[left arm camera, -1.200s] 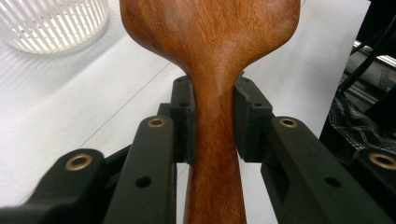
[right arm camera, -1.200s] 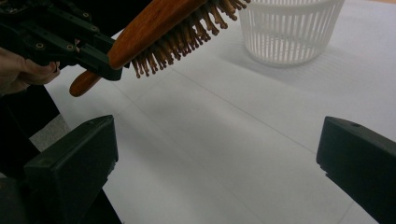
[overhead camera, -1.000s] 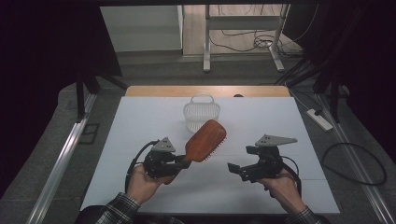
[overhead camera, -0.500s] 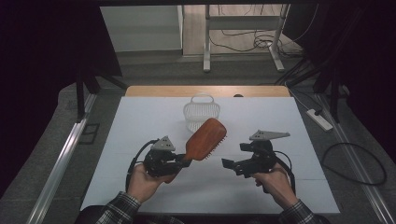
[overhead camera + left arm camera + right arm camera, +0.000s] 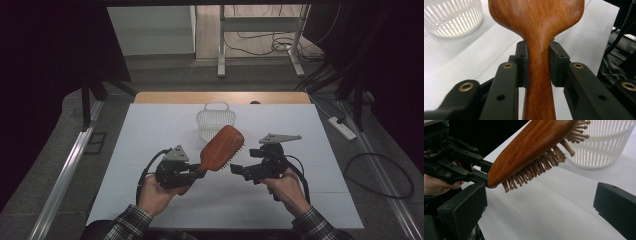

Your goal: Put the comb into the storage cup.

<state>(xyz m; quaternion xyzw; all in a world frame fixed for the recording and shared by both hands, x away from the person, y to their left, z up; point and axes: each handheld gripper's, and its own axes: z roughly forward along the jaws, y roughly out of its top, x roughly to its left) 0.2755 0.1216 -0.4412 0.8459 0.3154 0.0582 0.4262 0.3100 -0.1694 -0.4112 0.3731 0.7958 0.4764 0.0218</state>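
With the left gripper (image 5: 196,171) clenched on the wooden hairbrush (image 5: 222,148) handle, the wide-open right gripper (image 5: 239,170) should probably close squarely across the head.

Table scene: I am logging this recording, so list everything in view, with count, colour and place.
Hairbrush: one, reddish-brown wood, lifted above the table, handle clamped in the left gripper, bristles facing the right gripper.
Basket: one, white slatted plastic, far middle of the table, beyond the brush.
Table: one, white top, wooden far edge.
Power strip: one, white, floor at right.
Left gripper: one, black, shut on the handle.
Right gripper: one, black, jaws apart, near the brush head.
Hands: two, plaid sleeves, bottom edge.
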